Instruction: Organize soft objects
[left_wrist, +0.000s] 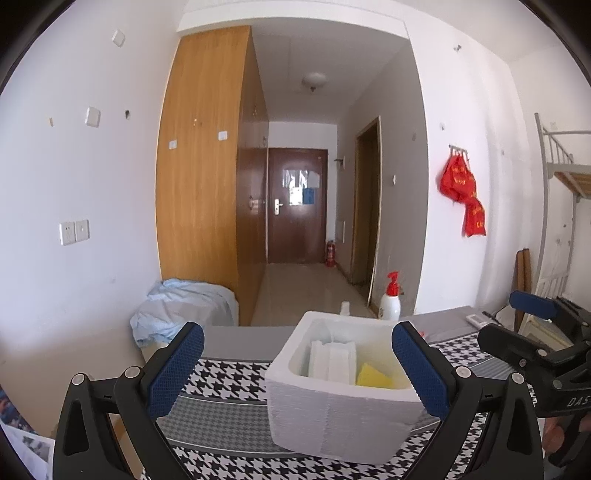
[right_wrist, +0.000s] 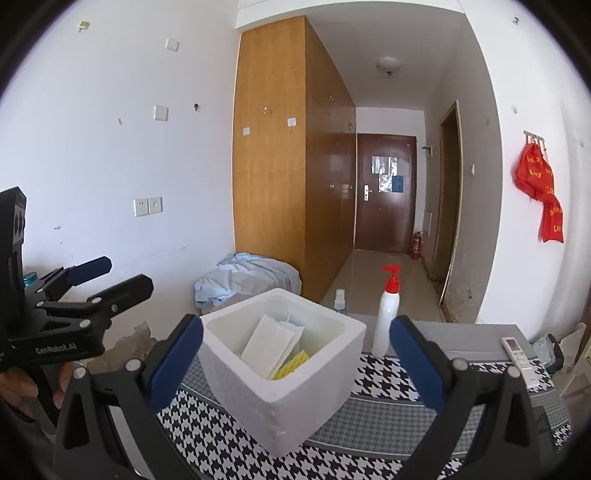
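On the houndstooth-cloth tabletop (right_wrist: 229, 439) a light, crushable foam box (right_wrist: 280, 391) holds a soft yellow sponge (right_wrist: 291, 365) and limp white pads (right_wrist: 269, 343), best pinched mid-body; both left gripper (left_wrist: 297, 365) and right gripper (right_wrist: 295, 360) jaws gape empty.

A white foam box (right_wrist: 280, 391) holds a yellow sponge (right_wrist: 291, 363) and white folded cloths (right_wrist: 267, 343) — all on a black-and-white houndstooth cloth (right_wrist: 229, 443) crossed by grey bands. The gripper pads (right_wrist: 175, 363) are dark blue on black arms. A white pump bottle (right_wrist: 386, 317) wears a red top; pale blue bedding (right_wrist: 247, 278) lies crumpled beside an orange-brown wooden wardrobe (right_wrist: 269, 147).
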